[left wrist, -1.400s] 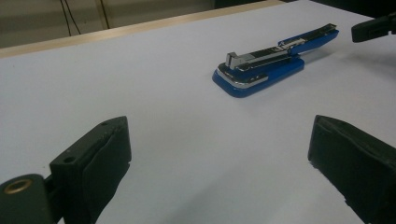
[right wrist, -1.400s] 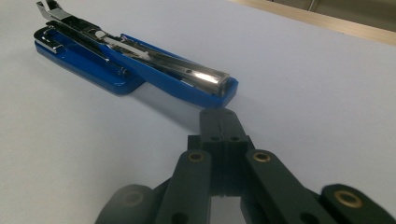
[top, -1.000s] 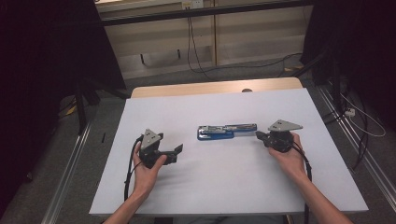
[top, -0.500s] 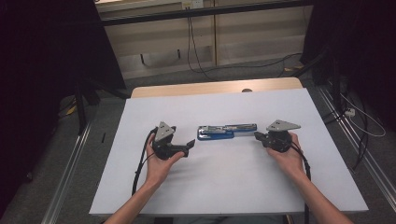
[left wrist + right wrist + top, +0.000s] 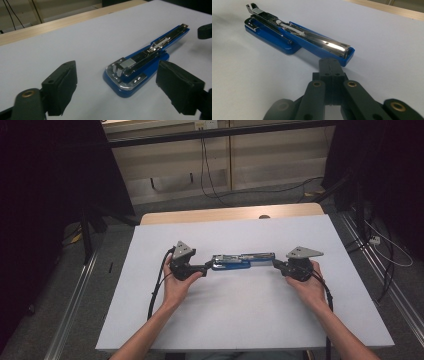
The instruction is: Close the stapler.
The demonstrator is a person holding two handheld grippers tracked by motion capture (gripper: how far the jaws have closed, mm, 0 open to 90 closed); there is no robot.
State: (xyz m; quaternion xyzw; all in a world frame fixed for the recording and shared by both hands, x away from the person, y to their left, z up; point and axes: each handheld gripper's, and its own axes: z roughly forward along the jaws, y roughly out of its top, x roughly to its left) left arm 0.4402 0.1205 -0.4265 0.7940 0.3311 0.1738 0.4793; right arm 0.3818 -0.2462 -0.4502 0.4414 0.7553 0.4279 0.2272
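- High view: the blue stapler (image 5: 235, 261) lies opened out flat near the middle of the white table (image 5: 250, 320), between both grippers.
- Left gripper view: the left gripper (image 5: 116, 87), jaws apart and just been closing, frames the stapler's base; next it must pinch it.
- Right gripper view: the right gripper (image 5: 332, 65), jaws together, rests just beside the stapler's far end.

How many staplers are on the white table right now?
1. The blue stapler lies opened out flat at the middle of the white table, between the left gripper and the right gripper. Nothing there could hide another.
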